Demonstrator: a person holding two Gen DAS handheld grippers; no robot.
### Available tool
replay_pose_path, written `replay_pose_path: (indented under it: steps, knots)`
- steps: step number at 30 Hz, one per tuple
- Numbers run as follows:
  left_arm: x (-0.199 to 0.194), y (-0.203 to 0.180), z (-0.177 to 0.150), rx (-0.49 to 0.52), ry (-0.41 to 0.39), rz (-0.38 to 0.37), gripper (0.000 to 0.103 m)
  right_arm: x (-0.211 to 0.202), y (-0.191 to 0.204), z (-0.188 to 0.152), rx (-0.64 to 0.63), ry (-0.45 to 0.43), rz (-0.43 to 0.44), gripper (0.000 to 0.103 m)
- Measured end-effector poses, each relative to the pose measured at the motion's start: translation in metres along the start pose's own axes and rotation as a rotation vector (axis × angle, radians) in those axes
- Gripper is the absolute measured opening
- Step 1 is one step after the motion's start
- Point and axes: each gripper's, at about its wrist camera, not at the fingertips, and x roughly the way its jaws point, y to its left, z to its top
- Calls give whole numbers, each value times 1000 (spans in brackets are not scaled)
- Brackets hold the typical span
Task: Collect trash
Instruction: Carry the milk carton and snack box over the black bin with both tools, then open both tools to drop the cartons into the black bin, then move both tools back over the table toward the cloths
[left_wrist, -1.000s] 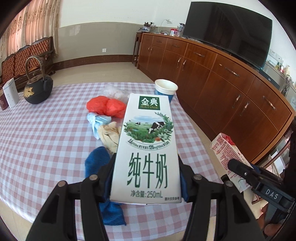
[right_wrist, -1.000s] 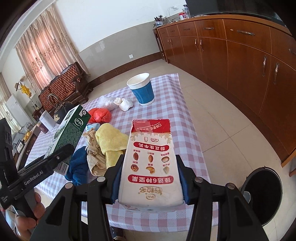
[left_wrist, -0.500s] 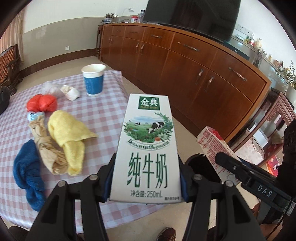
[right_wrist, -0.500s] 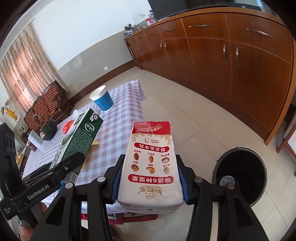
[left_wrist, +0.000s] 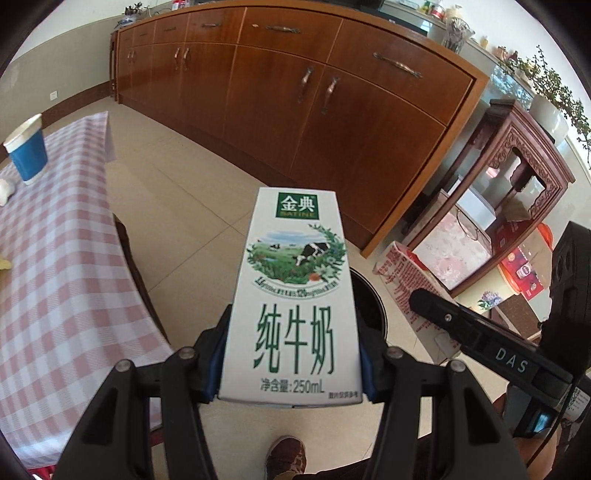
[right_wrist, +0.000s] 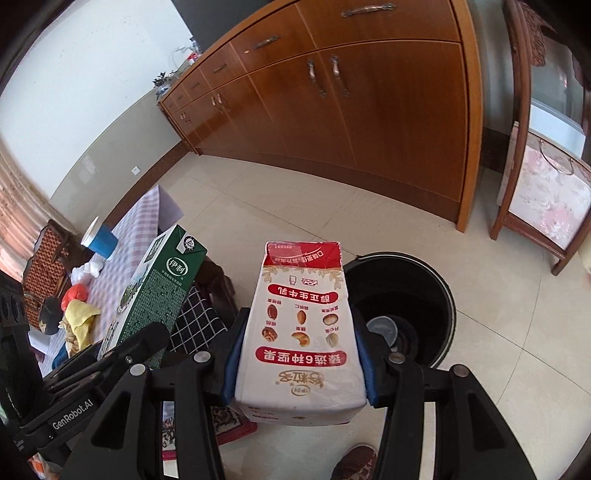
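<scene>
My left gripper (left_wrist: 291, 358) is shut on a white and green milk carton (left_wrist: 295, 291), its blue pads pressing both sides. My right gripper (right_wrist: 299, 354) is shut on a white and red milk carton (right_wrist: 301, 325) held upside down. A round black trash bin (right_wrist: 424, 291) stands on the tiled floor just behind and right of the red carton; a small grey cup (right_wrist: 382, 328) lies inside it. In the left wrist view the bin (left_wrist: 369, 306) peeks out behind the green carton, with the red carton (left_wrist: 410, 284) and right gripper (left_wrist: 424, 299) to its right. The green carton (right_wrist: 159, 291) shows left in the right wrist view.
The checked tablecloth table (left_wrist: 48, 266) lies to the left with a blue paper cup (left_wrist: 27, 151). Cloths and other litter (right_wrist: 79, 314) remain on it. A long wooden sideboard (left_wrist: 332, 110) runs behind, a carved side table (left_wrist: 517, 177) to the right. A shoe (left_wrist: 286, 456) shows below.
Both grippers have swung right, away from the table and lower, carrying their cartons over the floor. The trash bin has come into view close beneath them.
</scene>
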Motion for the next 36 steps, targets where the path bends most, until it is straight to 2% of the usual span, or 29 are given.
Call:
replay_pose_path:
  steps: [7,12,22,25,28,29,31,36]
  knots:
    - [47,-28,-3,15,99,-21,57,26,-62,8,103,62,-28,53]
    - [78,-37,-8,19,168,-22,57,51,-88,14,156,108,-53,53]
    - [128,-43,-14,26,267,-8,58,94,-111,23,200,178,-93,53]
    - [137,-44,-16,22,277,-16,58,103,-115,23,215,191,-101,53]
    - [145,-44,-16,16,295,-35,66,108,-117,23,217,197,-119,54]
    - [148,-42,-15,12,299,-44,70,110,-117,24,219,201,-118,60]
    - [149,-41,-14,12,291,-41,71,111,-121,25,237,194,-130,68]
    - [137,-39,-6,12,237,-6,72,101,-125,27,254,156,-166,68]
